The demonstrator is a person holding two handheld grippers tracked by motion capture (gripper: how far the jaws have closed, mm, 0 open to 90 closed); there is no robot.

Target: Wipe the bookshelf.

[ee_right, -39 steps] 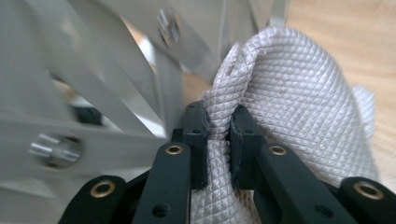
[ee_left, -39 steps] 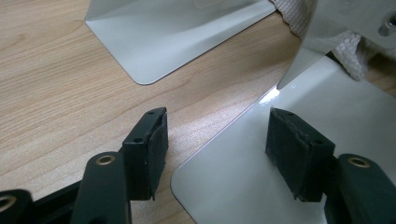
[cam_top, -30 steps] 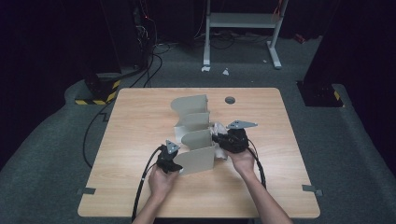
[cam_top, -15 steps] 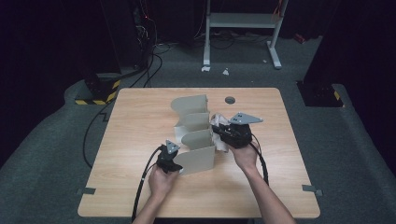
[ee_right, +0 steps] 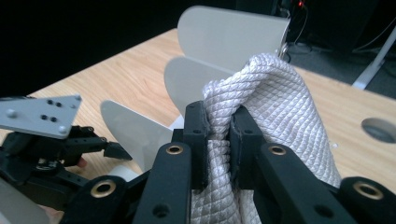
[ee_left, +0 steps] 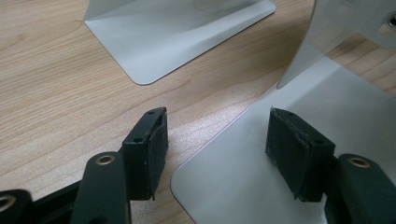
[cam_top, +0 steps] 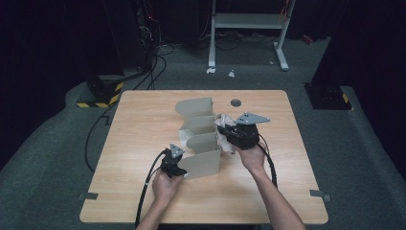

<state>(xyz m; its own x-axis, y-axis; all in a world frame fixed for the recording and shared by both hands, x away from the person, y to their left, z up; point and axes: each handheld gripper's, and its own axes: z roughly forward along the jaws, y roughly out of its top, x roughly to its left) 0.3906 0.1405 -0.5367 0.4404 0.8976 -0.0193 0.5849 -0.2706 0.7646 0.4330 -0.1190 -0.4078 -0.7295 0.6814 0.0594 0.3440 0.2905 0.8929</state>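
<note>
Over the table (cam_top: 143,124), white quilted cloth (ee_right: 275,102) bunches, pinched.

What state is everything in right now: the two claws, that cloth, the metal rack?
Left claw: open, straddling the rack's base edge.
Right claw: shut on the cloth.
White quilted cloth: bunched, lifted beside the rack.
Grey metal divider rack: upright on the wooden table, slots look empty.

White cloth (ee_right: 275,93) lower folds hidden behind the right gripper (ee_right: 218,135) jaws, metal divider rack (ee_left: 299,154) cut off by frame edges, its nearer plate's top unseen
</note>
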